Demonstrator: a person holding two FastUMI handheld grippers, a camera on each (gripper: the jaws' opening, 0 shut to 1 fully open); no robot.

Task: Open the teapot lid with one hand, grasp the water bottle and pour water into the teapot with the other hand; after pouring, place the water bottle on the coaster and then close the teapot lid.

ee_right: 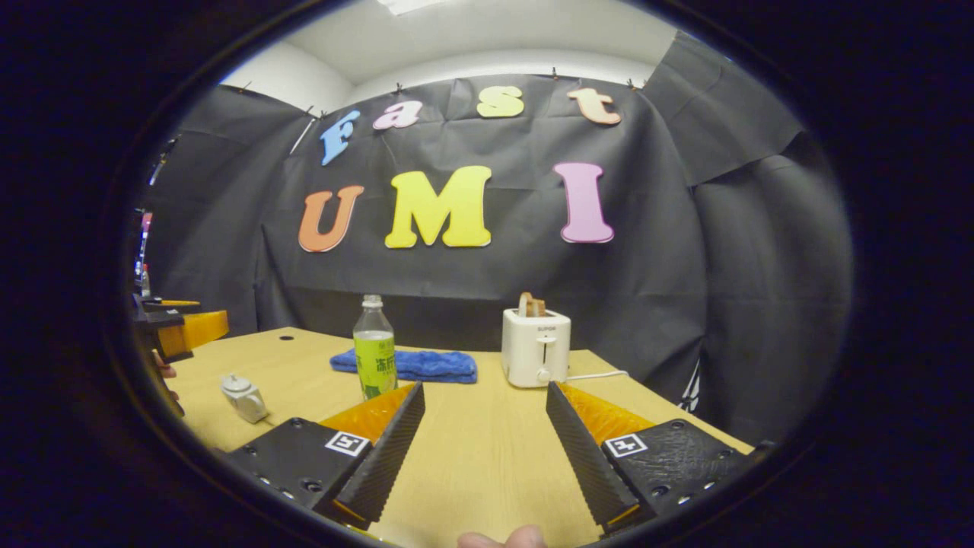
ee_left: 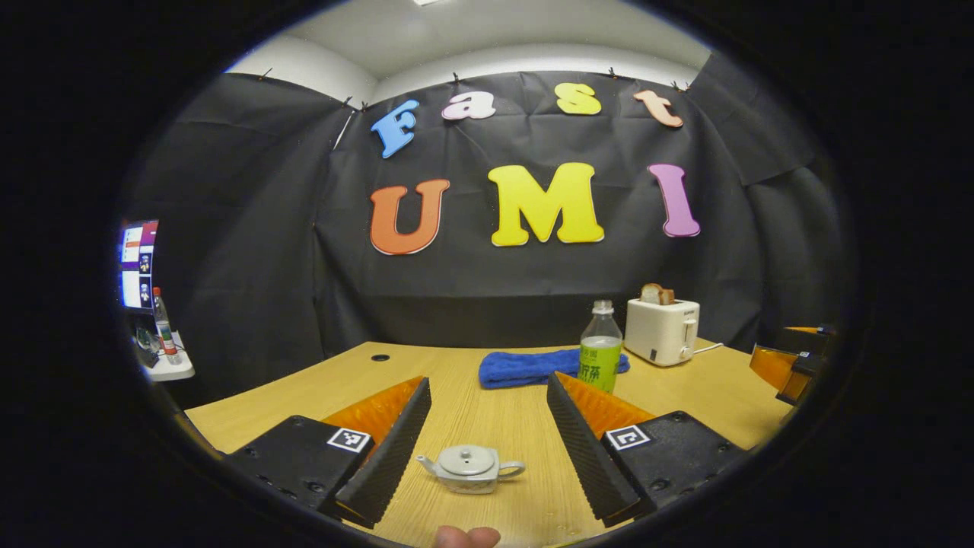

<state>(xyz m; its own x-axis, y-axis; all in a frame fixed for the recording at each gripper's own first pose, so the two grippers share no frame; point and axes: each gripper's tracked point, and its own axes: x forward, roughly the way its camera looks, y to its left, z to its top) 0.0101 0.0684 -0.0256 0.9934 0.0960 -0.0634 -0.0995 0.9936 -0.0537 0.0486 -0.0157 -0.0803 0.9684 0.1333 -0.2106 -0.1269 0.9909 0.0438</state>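
A small grey teapot (ee_left: 470,468) with its lid on stands on the wooden table, low between the fingers of my left gripper (ee_left: 487,441), which is open and holds nothing. The teapot (ee_right: 243,396) also sits at the left in the right gripper view. A clear water bottle with a green label (ee_left: 600,356) stands upright behind the left gripper's right finger, in front of a blue folded cloth (ee_left: 533,367). My right gripper (ee_right: 483,438) is open over bare table, the bottle (ee_right: 374,359) just beyond its left finger. The other gripper (ee_right: 179,329) is at the far left.
A white toaster (ee_right: 536,347) with bread in it stands at the back right, its cord trailing right. The wooden table (ee_left: 494,411) meets the black wall at the back. A side shelf (ee_left: 163,365) with a bottle and a screen lies off the left edge. The other gripper (ee_left: 791,365) is at the right.
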